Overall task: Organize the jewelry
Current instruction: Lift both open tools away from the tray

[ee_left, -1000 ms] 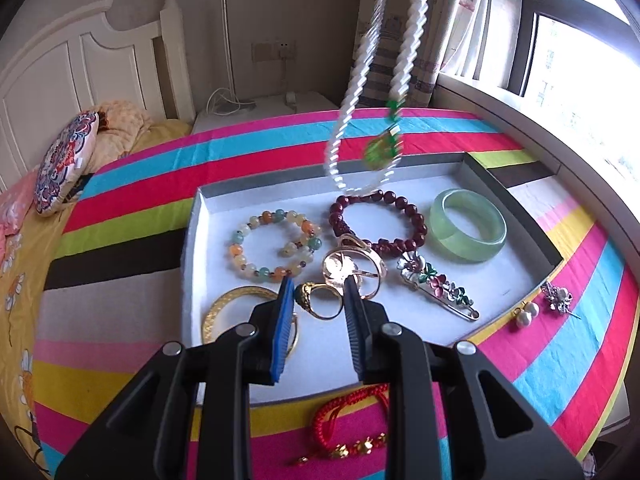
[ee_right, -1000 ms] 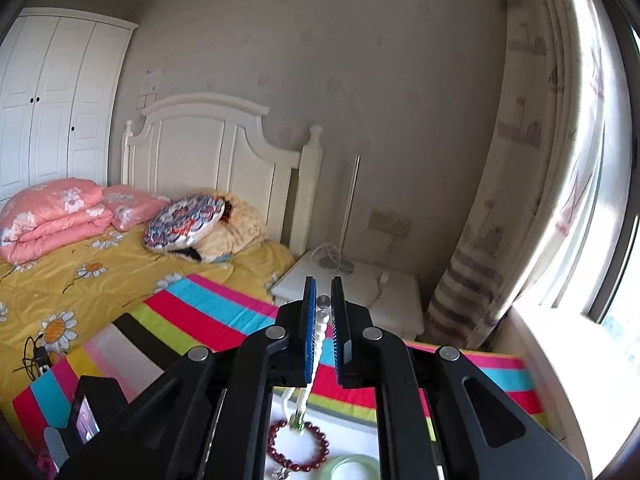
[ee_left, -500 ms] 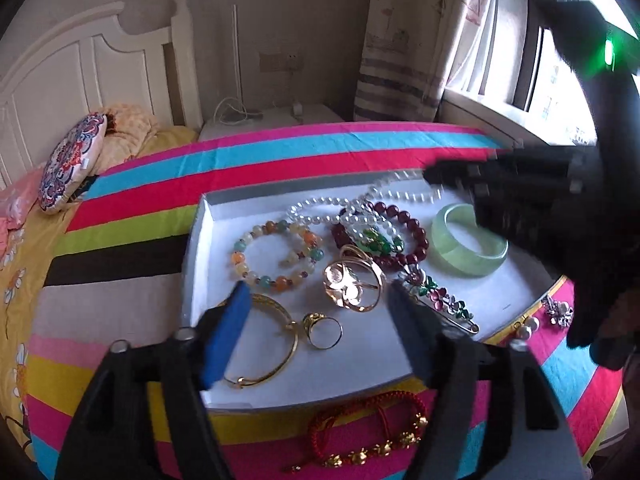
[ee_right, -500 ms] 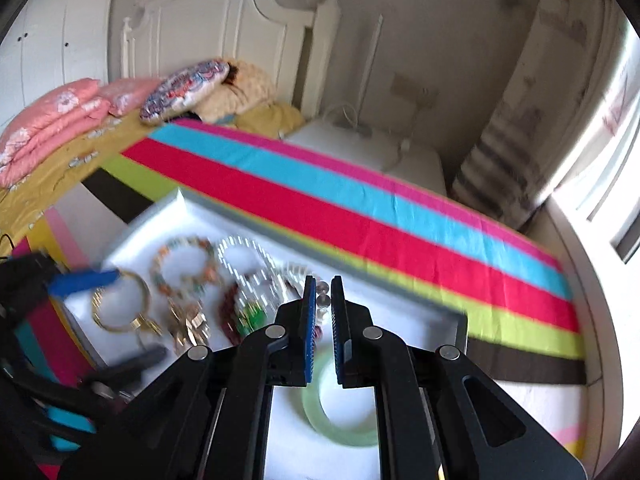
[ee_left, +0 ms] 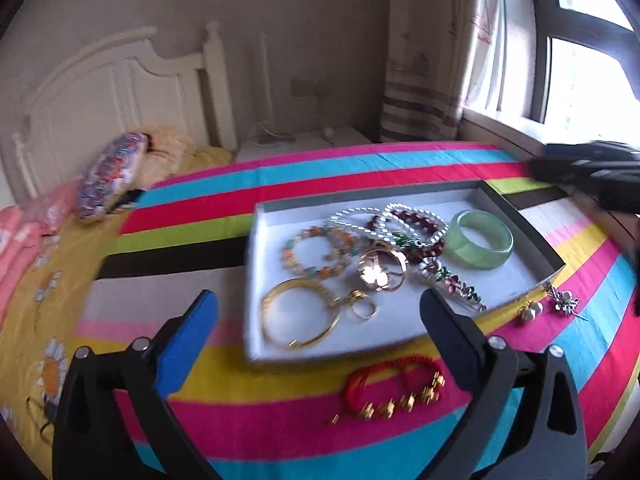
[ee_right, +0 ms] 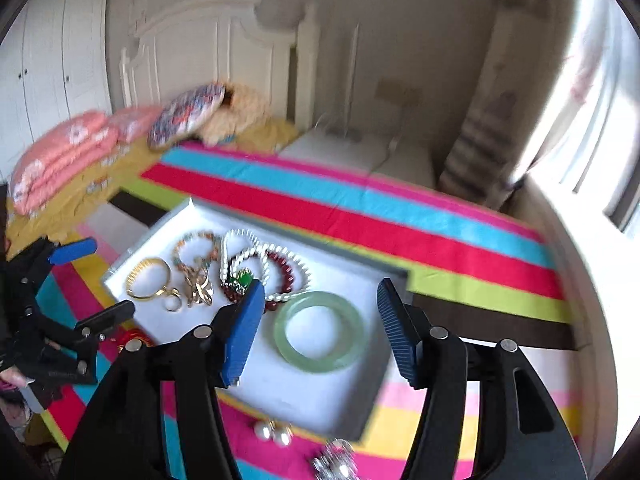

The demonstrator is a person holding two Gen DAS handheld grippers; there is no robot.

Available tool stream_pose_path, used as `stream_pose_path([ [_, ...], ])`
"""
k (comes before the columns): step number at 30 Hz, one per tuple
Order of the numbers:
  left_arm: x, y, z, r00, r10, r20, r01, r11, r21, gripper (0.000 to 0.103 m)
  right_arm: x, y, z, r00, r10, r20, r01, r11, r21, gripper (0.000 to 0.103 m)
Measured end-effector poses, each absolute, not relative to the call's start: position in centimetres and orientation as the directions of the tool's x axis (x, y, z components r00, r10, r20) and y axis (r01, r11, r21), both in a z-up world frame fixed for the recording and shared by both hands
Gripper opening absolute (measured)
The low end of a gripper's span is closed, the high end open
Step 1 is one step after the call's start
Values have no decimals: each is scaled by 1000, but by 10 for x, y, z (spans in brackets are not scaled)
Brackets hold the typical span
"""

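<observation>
A grey tray point(ee_left: 520, 216) point(ee_right: 372, 412) lies on the striped cloth. In it are a pearl necklace point(ee_left: 360, 214) point(ee_right: 256, 250) with a green pendant, a dark red bead bracelet point(ee_left: 430, 220), a jade bangle point(ee_left: 478, 240) point(ee_right: 320, 332), a multicoloured bead bracelet point(ee_left: 316, 248), gold bangle point(ee_left: 298, 312) point(ee_right: 146, 280), gold ring point(ee_left: 364, 310) and a flower brooch point(ee_left: 452, 284). My left gripper point(ee_left: 316, 312) is open and empty above the tray's near side. My right gripper point(ee_right: 320, 300) is open and empty above the jade bangle.
A red cord bracelet with gold beads point(ee_left: 394, 388) lies on the cloth in front of the tray. Pearl earrings point(ee_left: 530, 312) point(ee_right: 274, 432) and a small silver brooch point(ee_left: 564, 302) lie beside its right corner. A bed with pillows point(ee_right: 68, 148) is behind.
The right gripper lowered the pearl necklace into the tray, opened and let it go. The left gripper opened wide and pulled back a little.
</observation>
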State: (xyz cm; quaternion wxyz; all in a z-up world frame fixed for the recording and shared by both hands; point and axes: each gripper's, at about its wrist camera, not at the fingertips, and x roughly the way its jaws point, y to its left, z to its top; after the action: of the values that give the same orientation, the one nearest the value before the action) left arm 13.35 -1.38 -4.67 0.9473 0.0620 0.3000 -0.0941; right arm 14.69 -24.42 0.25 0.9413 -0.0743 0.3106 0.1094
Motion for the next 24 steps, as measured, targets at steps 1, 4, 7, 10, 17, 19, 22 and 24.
stream_pose_path([
  [1,129,-11,-45,806,-136,-576,207,977,60,100,130,-252,9,809,158,-567,-238,969,-70,69],
  [4,107,-5,-47,804,-130,-581,200,978,58,100,91,-273,14,849,148,-508,-201,978,-52,72],
  [7,90,-3,-54,799,-120,-589,200,977,73,100,61,-287,3,860,117,-496,-172,983,-67,72],
  [10,79,-5,-61,799,-115,-590,204,975,85,100,41,-299,-15,858,77,-508,-145,985,-96,72],
  [17,78,-4,-74,782,-134,-609,219,973,67,100,25,-325,-54,801,103,-590,-139,990,-17,72],
  [19,82,-3,-78,756,-155,-636,236,971,44,100,28,-322,-62,783,123,-610,-164,986,-11,72],
  [22,92,-1,-83,717,-158,-679,232,972,20,100,40,-309,-71,743,158,-650,-230,973,-27,72],
  [24,97,0,-86,694,-162,-702,232,973,5,100,54,-301,-78,692,192,-696,-283,959,-16,72],
])
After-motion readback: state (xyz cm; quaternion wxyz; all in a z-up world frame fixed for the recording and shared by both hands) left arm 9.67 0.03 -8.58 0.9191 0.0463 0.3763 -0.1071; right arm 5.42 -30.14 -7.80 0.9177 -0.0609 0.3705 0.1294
